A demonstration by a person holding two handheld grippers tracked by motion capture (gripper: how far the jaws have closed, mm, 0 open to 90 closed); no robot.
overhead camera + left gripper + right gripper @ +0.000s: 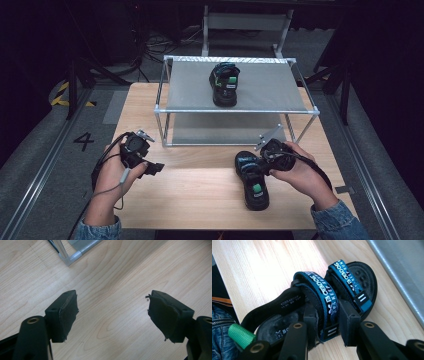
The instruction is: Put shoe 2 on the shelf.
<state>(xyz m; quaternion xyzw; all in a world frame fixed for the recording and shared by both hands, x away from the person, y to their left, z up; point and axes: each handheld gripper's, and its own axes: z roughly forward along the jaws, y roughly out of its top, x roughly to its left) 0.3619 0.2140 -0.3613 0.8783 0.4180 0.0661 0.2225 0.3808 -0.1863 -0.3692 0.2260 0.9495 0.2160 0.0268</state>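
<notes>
Sandal: a black sandal (312, 310) with blue straps and a green heel loop lies on the wooden bench (200, 195), at the near right, its toe toward the rack.
Right gripper: the right gripper (328, 317) pinches the sandal's rear blue strap, one jaw on each side of it, pads pressing.
Left gripper: the left gripper (112, 315) hangs over bare wood at the near left, jaws spread wide, nothing between them.
Rack: a metal-framed rack (235, 111) stands at the far side of the bench.
Second sandal: a matching sandal (225, 84) sits on the rack's top shelf.
</notes>
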